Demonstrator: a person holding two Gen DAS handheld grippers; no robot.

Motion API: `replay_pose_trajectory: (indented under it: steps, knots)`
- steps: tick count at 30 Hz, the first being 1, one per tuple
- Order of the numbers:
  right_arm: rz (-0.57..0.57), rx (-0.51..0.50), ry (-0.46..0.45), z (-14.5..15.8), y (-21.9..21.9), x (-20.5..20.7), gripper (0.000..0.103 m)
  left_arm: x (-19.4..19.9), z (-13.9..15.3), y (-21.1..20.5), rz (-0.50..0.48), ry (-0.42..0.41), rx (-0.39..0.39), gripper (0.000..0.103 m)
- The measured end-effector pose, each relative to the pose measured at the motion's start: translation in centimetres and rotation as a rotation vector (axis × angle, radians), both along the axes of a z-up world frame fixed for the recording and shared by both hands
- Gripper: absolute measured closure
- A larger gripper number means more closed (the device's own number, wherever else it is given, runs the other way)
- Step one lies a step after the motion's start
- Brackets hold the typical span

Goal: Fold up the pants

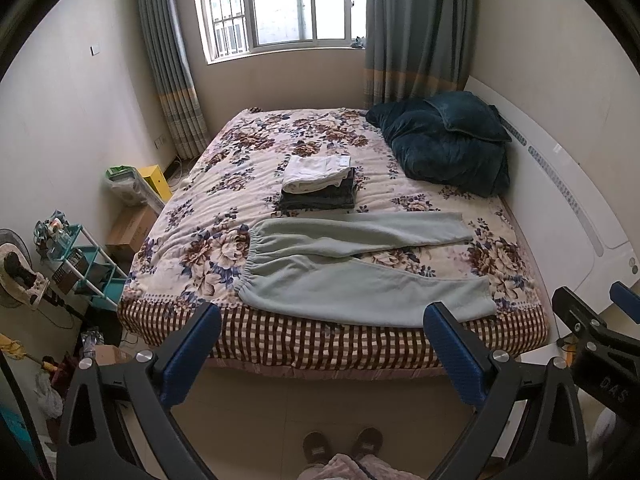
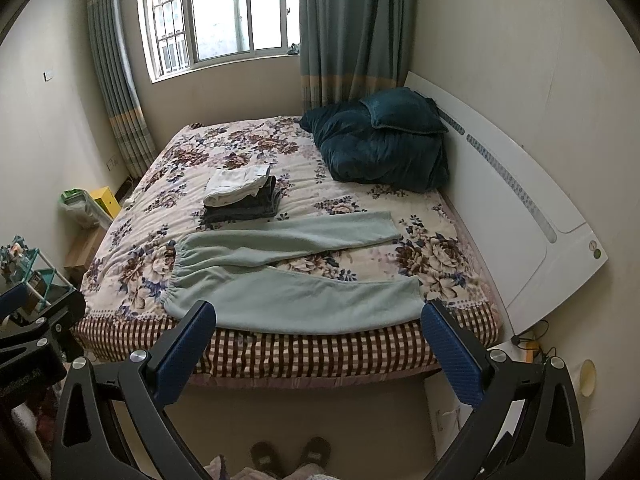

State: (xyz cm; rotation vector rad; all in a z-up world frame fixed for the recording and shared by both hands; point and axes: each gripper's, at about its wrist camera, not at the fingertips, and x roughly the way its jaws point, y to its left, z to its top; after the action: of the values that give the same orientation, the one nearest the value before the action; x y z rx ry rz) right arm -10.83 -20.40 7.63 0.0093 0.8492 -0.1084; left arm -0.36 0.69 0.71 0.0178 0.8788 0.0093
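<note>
Pale green fleece pants [image 1: 352, 268] [image 2: 288, 276] lie spread flat on the near half of the floral bed [image 1: 248, 160] [image 2: 192, 160], waistband to the left, both legs pointing right and splayed apart. The nearer leg reaches the bed's front edge. My left gripper [image 1: 320, 354] is open and held in the air in front of the bed, below the pants and apart from them. The right gripper [image 2: 318, 352] is also open, hovering before the bed edge with nothing between its fingers. Its tips [image 1: 592, 312] show at the right of the left wrist view.
A stack of folded clothes [image 1: 320, 184] [image 2: 242, 196], white over dark grey, sits mid-bed behind the pants. A dark teal quilt and pillow [image 1: 448, 144] [image 2: 384, 140] fill the far right corner by the white headboard [image 2: 520, 208]. A teal rack [image 1: 80, 264] and boxes crowd the left floor. Slippered feet [image 1: 340, 446] stand below.
</note>
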Motion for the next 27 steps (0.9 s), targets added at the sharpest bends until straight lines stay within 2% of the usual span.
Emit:
replay_pose_trajectory:
  steps: [27]
  knots:
    - [0.003, -0.007, 0.0, -0.1, -0.06, 0.18, 0.0, 0.21, -0.36, -0.34, -0.006, 0.006, -0.006, 0.0]
